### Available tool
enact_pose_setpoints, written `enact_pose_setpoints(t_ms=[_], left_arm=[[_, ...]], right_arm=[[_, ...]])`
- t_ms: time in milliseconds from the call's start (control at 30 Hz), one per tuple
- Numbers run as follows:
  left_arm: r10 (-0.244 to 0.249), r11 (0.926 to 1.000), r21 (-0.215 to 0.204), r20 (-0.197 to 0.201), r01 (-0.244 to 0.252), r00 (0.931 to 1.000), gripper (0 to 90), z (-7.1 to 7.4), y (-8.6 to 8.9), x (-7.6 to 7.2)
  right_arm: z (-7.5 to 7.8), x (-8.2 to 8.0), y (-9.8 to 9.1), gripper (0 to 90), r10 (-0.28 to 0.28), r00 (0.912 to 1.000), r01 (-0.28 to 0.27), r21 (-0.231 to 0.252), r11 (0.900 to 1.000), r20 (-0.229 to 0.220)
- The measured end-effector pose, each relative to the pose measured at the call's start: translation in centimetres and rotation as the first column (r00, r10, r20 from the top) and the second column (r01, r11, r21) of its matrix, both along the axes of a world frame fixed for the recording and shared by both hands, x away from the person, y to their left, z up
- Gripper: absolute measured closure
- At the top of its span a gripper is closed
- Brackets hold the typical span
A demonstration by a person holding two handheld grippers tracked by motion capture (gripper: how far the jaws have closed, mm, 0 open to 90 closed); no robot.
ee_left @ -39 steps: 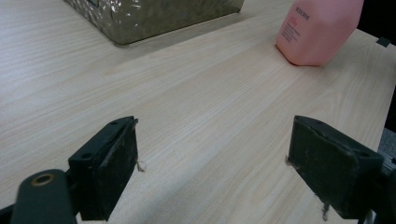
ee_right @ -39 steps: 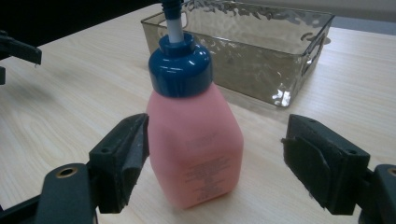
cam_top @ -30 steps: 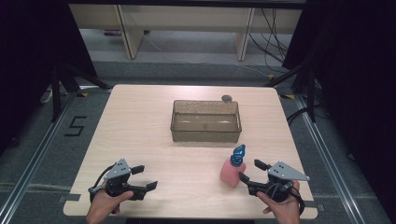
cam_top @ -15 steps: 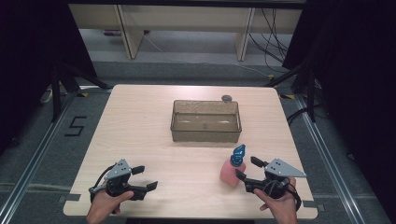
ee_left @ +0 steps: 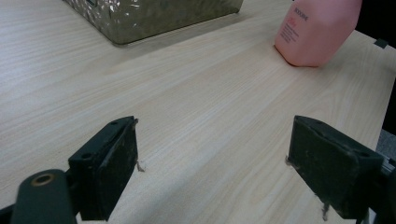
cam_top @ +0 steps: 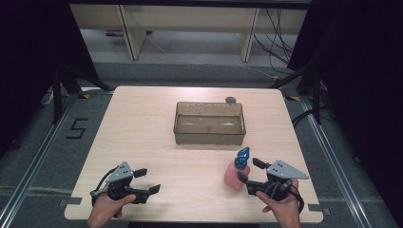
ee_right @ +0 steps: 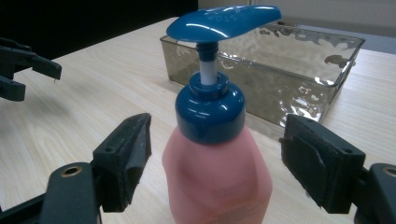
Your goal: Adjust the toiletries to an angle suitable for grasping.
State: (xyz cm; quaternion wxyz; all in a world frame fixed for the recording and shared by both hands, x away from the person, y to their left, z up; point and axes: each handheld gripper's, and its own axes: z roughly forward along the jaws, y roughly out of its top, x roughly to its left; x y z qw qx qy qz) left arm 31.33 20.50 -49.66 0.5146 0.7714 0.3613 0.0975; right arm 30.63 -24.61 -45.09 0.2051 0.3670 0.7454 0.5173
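Observation:
A pink pump bottle [cam_top: 233, 175] with a blue pump head stands upright on the wooden table [cam_top: 142, 128], near the front right. My right gripper [cam_top: 248, 170] is open just right of it. In the right gripper view the bottle [ee_right: 217, 186] stands framed by the two jaws, with a gap on either side and no pad touching it. My left gripper [cam_top: 148, 181] rests open at the front left, with bare tabletop between its jaws [ee_left: 212, 163]. From there the bottle [ee_left: 313, 32] shows far off.
A clear brownish bin [cam_top: 209, 137] sits empty at the table's middle, behind the bottle, and also shows as the bin [ee_right: 289, 60] and the bin [ee_left: 154, 16]. A small grey round object [cam_top: 231, 100] lies behind its far right corner. The table's front edge runs close to both hands.
My right gripper has edged slightly left, closer around the bottle. The left gripper and the bottle have stayed put.

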Motion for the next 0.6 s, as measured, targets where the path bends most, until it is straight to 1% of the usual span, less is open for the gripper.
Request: enact_pose_setpoints(t_ms=[33,67,100,133,167,200,233,267,300,333,367,400,433,467,500,533,567,600], left_arm=[[0.0,1.0,-0.001,0.0,0.0,1.0,15.3,0.0,0.0,0.0],[0.0,1.0,-0.001,0.0,0.0,1.0,15.4,0.0,0.0,0.0],[-0.006,1.0,-0.004,0.003,0.007,1.0,15.3,0.0,0.0,0.0],[-0.006,1.0,-0.004,0.003,0.007,1.0,15.3,0.0,0.0,0.0],[-0.005,1.0,-0.005,0.002,0.005,1.0,15.3,0.0,0.0,0.0],[-0.005,1.0,-0.005,0.002,0.005,1.0,15.3,0.0,0.0,0.0],[0.0,1.0,0.003,0.0,0.0,1.0,15.3,0.0,0.0,0.0],[0.0,1.0,0.003,0.0,0.0,1.0,15.4,0.0,0.0,0.0],[-0.005,1.0,-0.006,0.002,0.005,1.0,15.3,0.0,0.0,0.1],[-0.002,1.0,-0.004,-0.001,0.002,1.0,15.4,0.0,0.0,0.0],[-0.005,1.0,-0.004,0.002,0.005,1.0,15.3,0.1,0.0,0.1],[-0.005,1.0,-0.004,0.002,0.005,1.0,15.3,0.1,0.0,0.1],[-0.004,0.9999,-0.011,0.001,0.004,1.0,15.3,0.0,0.0,0.1],[-0.004,1.0,-0.001,-0.001,0.004,1.0,15.3,0.1,0.0,0.1],[0.001,1.0,-0.001,-0.005,-0.001,1.0,15.4,0.1,0.0,0.0],[0.001,1.0,-0.001,-0.005,-0.001,1.0,15.3,0.1,0.0,0.0],[-0.008,1.0,0.001,0.001,0.008,1.0,15.4,0.1,-0.1,0.1],[-0.008,1.0,0.001,0.001,0.008,1.0,15.3,0.1,-0.1,0.1]], right_arm=[[0.0,0.1,0.0,25.2,0.006,0.9999,-0.006,-0.009,0.9999,0.012],[0.0,0.1,0.0,25.2,0.006,0.9999,-0.006,-0.009,0.9999,0.012],[-0.1,0.3,0.2,25.6,0.005,0.9999,-0.005,0.006,1.0,0.015],[0.0,0.4,0.2,25.7,0.008,0.9998,-0.008,-0.008,0.9999,0.016],[0.0,0.5,0.3,25.9,0.011,0.9997,-0.01,-0.009,0.9999,0.022],[0.0,0.5,0.3,25.9,0.011,0.9997,-0.01,-0.009,0.9999,0.022],[-0.1,0.7,0.6,26.3,0.012,0.9997,-0.012,0.005,0.9999,0.022],[-0.1,0.8,0.6,26.5,0.013,0.9997,-0.013,-0.002,0.9999,0.022],[-0.1,0.8,0.8,26.9,0.009,0.9999,-0.009,0.01,0.9999,0.011],[-0.1,1.0,0.8,27.3,0.016,0.9997,-0.016,0.002,0.9999,0.02],[-0.2,1.0,1.0,27.6,0.012,0.9999,-0.013,0.023,0.9997,0.011],[-0.2,1.0,1.0,27.6,0.012,0.9999,-0.013,0.023,0.9997,0.011],[-0.1,1.2,0.9,28.1,0.024,0.9997,-0.024,0.008,0.9997,0.009],[-0.2,1.2,1.1,28.2,0.013,0.9999,-0.013,0.025,0.9996,0.005],[-0.1,1.4,0.9,28.4,0.028,0.9992,-0.028,0.0,0.9996,0.029],[-0.1,1.4,0.9,28.4,0.028,0.9992,-0.028,0.0,0.9996,0.029],[-0.2,1.4,1.3,28.9,0.025,0.9996,-0.026,0.033,0.9991,0.013],[-0.2,1.4,1.3,28.9,0.025,0.9996,-0.026,0.033,0.9991,0.013]])
